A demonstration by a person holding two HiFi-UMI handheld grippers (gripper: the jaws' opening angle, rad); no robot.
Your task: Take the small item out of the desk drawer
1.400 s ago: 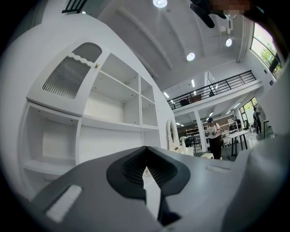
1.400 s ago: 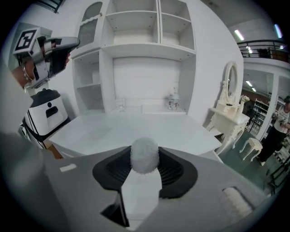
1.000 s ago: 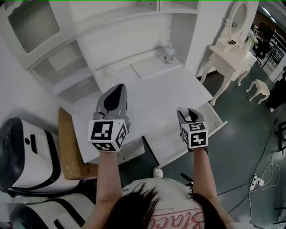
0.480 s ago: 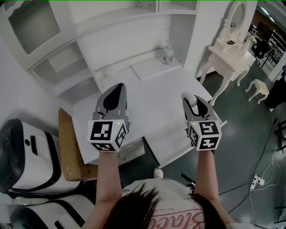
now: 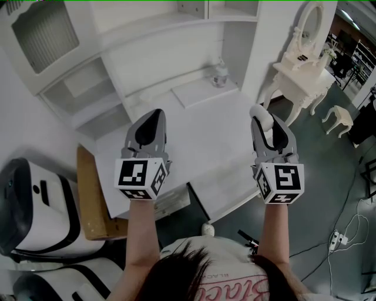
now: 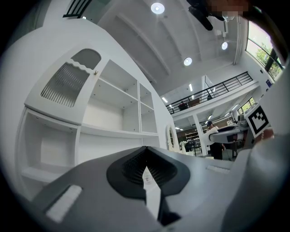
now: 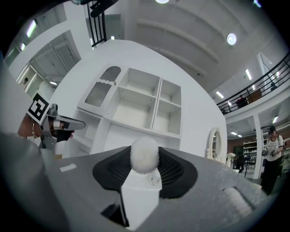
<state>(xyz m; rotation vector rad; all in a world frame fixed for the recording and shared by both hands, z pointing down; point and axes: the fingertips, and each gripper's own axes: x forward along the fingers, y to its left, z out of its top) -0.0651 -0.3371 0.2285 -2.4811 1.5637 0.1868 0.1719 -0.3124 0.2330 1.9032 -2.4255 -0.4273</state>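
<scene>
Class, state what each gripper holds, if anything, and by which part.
The right gripper holds a small white fluffy ball by its two sides, between the jaw tips. The left gripper, jaws together, holds nothing.

Bright, even overhead light from ceiling lamps (image 6: 157, 7); fisheye-dark corners, soft foreground.

Two forearms reach forward over a white table (image 5: 217, 138). The left tongs (image 5: 152, 115) hover above its left part, their marker cube nearest the camera. The right tongs (image 5: 262, 119) are up over the table's right edge, with a small white ball (image 5: 258, 111) pinched at their tips. Below them the drawer (image 5: 226, 199) stands pulled out from the table's front. At the back of the table stands a clear bottle (image 5: 220, 72) beside a flat white board (image 5: 204, 92). A cardboard sheet (image 5: 93, 197) lies against the table's left side. A white dressing table with an oval mirror (image 5: 301, 62) stands to the right.
</scene>
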